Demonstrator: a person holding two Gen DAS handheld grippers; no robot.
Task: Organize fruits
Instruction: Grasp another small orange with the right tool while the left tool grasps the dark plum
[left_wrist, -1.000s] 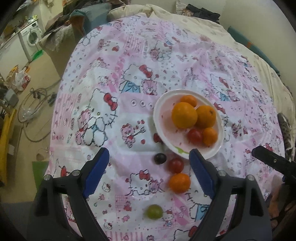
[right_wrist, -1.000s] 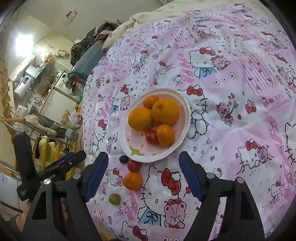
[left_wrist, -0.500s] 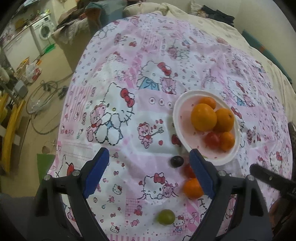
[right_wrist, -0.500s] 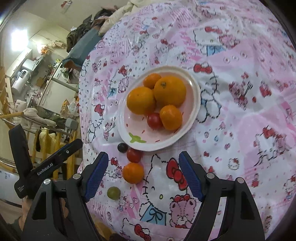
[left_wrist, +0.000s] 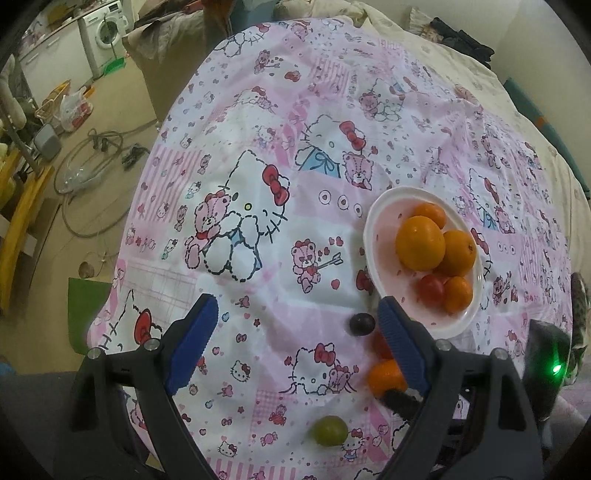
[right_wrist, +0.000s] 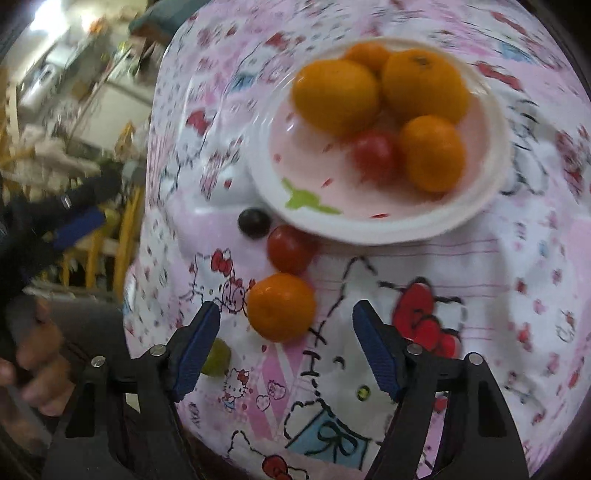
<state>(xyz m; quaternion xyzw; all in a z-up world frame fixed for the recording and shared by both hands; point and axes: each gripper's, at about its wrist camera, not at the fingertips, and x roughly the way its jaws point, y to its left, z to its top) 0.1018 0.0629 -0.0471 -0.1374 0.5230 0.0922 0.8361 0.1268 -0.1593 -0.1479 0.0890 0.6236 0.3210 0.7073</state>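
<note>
Tangerine (right_wrist: 280, 306) roundish, stem blurred, right claw (right_wrist: 286, 347) spread

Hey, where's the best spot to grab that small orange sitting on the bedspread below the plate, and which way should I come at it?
Grip the small orange across its widest middle, coming from above with the open right gripper. It is round, and the red tomato sits close on its plate side, so probably close on its left and right flanks.

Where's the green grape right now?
The green grape lies loose on the blanket, nearest the front edge, below the loose orange; in the right wrist view the left finger partly hides it.
</note>
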